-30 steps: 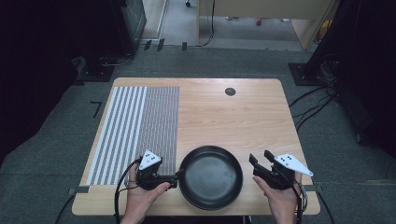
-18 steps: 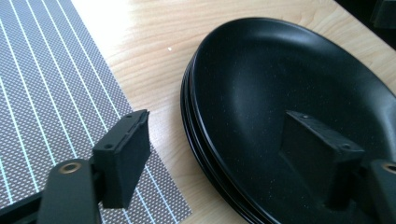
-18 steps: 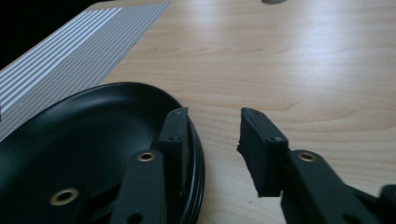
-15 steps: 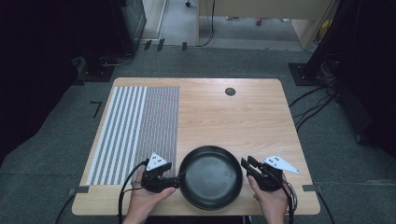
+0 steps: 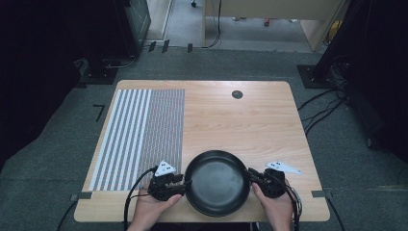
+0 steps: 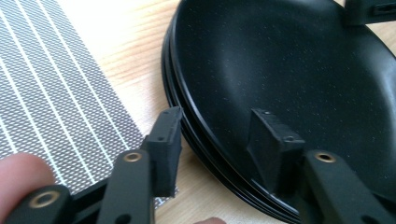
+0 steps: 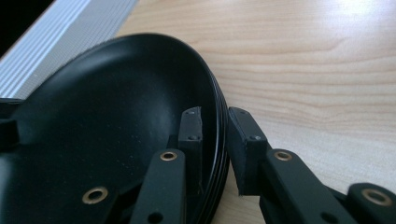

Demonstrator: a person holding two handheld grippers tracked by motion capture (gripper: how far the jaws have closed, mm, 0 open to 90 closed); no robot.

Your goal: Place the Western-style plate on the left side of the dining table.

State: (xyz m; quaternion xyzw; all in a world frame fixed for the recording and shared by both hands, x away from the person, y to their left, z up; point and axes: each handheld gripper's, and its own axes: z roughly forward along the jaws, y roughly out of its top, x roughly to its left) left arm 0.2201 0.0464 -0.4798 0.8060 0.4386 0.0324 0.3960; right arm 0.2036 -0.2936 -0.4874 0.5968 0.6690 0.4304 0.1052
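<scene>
the black pan sits flat on the wooden table, close to the near edge and about midway between the person's two hands, with its round rim showing ridged rings on the outside in both gripper views. it looks like a shallow, handle-less dish, empty inside. the left gripper straddles the pan's left rim, one jaw outside on the table side and the other inside the bowl, but the gap between them is wide and neither pad seems to press the rim, so it reads as spread apart, in place for a pinch and not yet gripping. the right gripper has its jaws much closer together across the opposite rim, one inside and one outside; they look clamped on the pan's edge, or very nearly so. judging from this, the approach is done on both sides and one side is probably secured; what is left is to close the left jaws on the rim and then lift or carry the pan with both hands. around it, the striped grey mat lies just to the left of the pan, its corner close to the left gripper, and a small dark round hole sits far back on the table. nothing stands in the way of a lift; the trailing cables hang off the near edge.
</scene>
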